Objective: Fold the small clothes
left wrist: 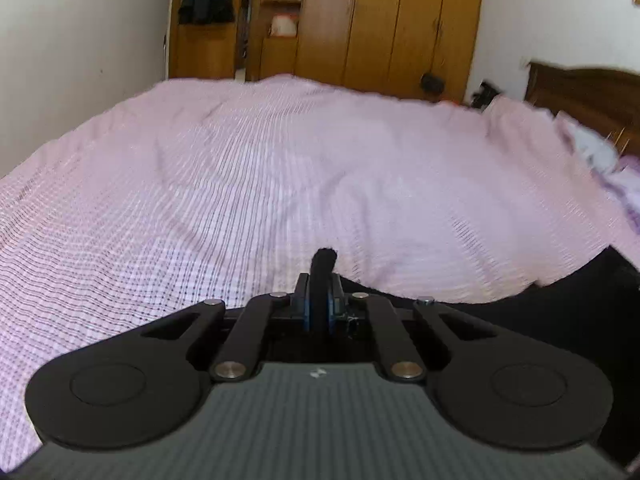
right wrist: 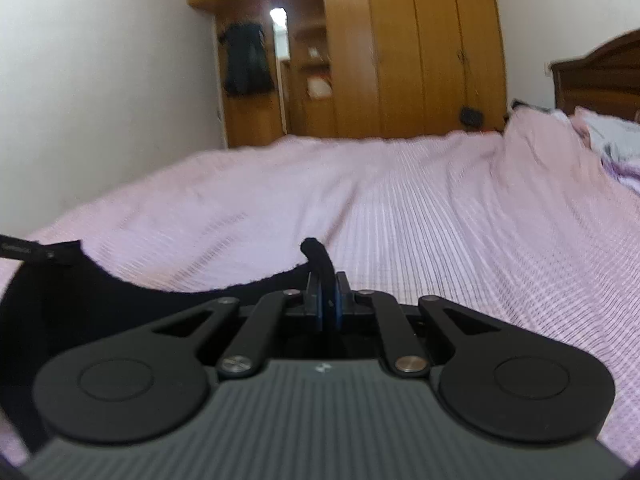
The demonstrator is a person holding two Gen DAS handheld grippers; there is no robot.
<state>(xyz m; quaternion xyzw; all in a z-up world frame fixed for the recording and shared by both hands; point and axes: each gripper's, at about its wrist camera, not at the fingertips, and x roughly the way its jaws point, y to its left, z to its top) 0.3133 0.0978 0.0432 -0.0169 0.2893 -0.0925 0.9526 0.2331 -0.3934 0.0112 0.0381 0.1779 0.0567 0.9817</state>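
Note:
A small black garment [left wrist: 560,300] hangs stretched between my two grippers above the pink bed. My left gripper [left wrist: 319,300] is shut on one corner of it; a black tip of cloth pokes up between the jaws, and the cloth runs off to the right. My right gripper [right wrist: 328,300] is shut on the other corner of the black garment [right wrist: 80,300], which sags away to the left, where a waistband with a label [right wrist: 32,254] shows. Most of the garment is hidden under the gripper bodies.
The bed is covered by a pink checked sheet [left wrist: 240,184]. Pillows and a dark wooden headboard [left wrist: 584,96] are at the right. A wooden wardrobe [left wrist: 384,20] stands behind the bed, and a white wall [left wrist: 72,40] is on the left.

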